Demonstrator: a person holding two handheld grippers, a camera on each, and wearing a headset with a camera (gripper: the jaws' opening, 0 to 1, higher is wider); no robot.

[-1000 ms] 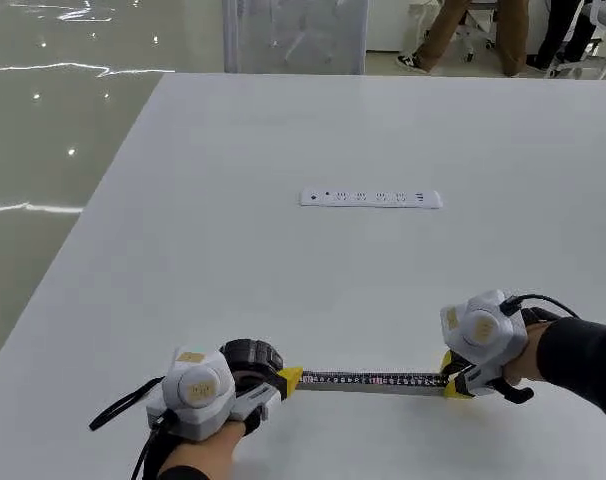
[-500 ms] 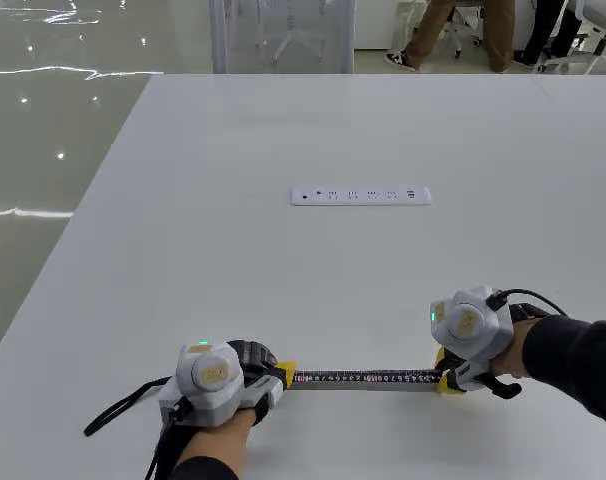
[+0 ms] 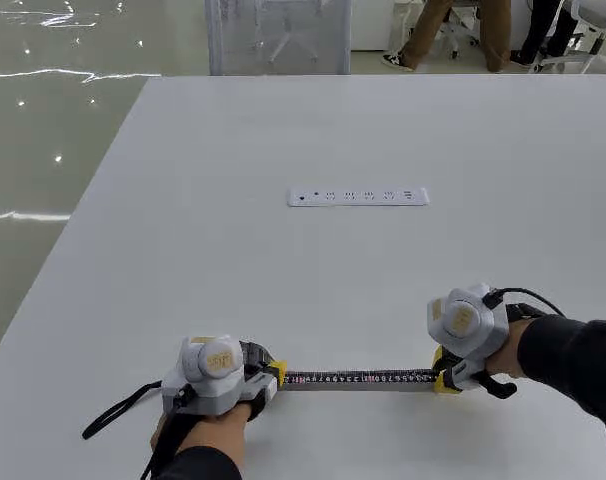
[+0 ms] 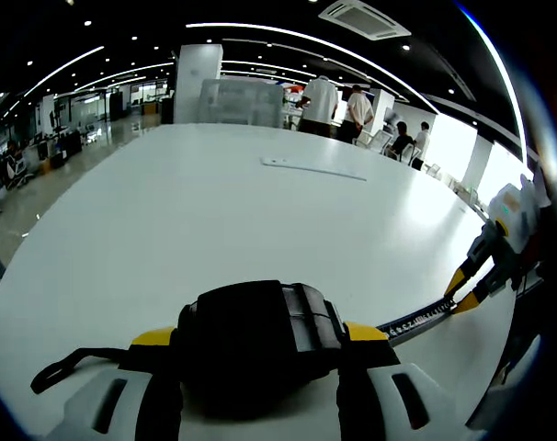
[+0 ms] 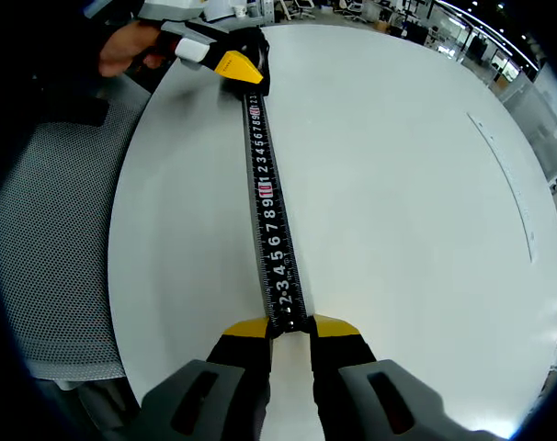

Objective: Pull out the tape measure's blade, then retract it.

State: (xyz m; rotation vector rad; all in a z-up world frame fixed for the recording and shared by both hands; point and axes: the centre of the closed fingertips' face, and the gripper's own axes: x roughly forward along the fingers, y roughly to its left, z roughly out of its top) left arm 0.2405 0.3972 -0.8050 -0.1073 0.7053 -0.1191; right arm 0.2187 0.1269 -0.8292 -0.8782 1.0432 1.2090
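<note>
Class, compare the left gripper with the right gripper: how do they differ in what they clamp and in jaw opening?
The left gripper clamps the black tape measure case; the right gripper pinches the end of the black numbered blade. The left gripper's jaws stand wide apart; the right gripper's are almost together. Both have yellow-tipped jaws, low over the white table.

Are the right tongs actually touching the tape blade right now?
Touching. The right gripper view shows the right tongs pinching the end of the blade between their yellow tips, with no gap.
</note>
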